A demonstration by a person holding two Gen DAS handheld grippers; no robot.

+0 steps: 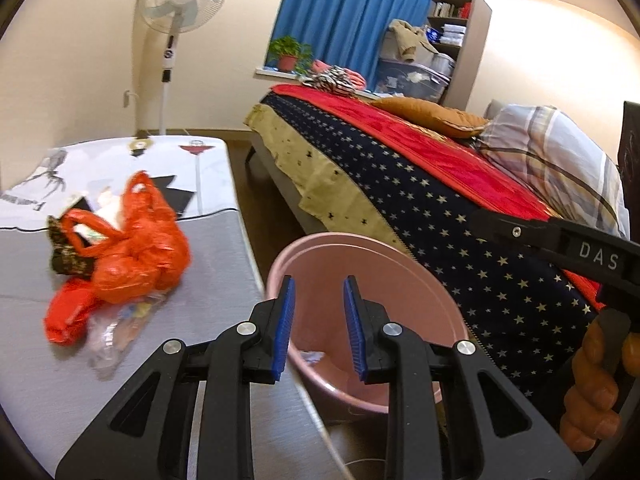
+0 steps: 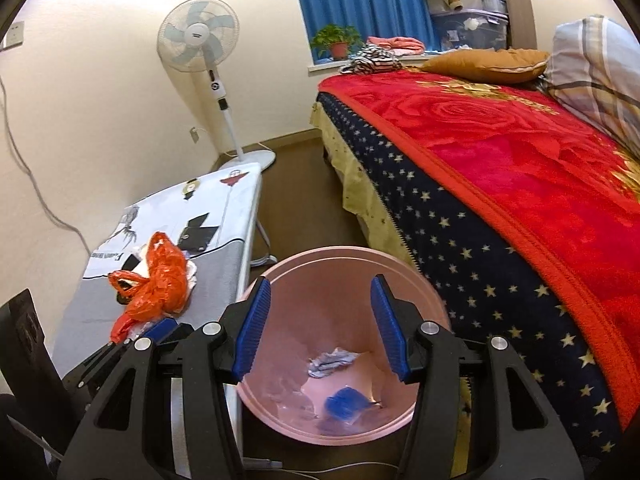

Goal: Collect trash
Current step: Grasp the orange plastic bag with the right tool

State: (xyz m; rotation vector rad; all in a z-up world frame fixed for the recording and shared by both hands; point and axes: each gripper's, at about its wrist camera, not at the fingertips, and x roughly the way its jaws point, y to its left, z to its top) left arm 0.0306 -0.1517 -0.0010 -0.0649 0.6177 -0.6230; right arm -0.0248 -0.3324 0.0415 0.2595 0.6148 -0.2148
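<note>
Both grippers are hanging over the pink bin (image 2: pixel 340 432); the right gripper (image 2: pixel 320 328) and left gripper (image 1: pixel 319 328) are apart, holding nothing (just emptied, probably); the orange bag (image 1: pixel 136 248) is waiting left of the bin; grab its handle loop.

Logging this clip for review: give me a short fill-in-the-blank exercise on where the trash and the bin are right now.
1. The bin between table and bed is coloured ____.
2. The orange plastic bag lies on the ____, not in the bin.
3. Nothing is between the right gripper fingers; they are ____.
4. The crumpled piece at the bin's bottom, below the white one, is ____.

Missing words: pink; table; open; blue
</note>
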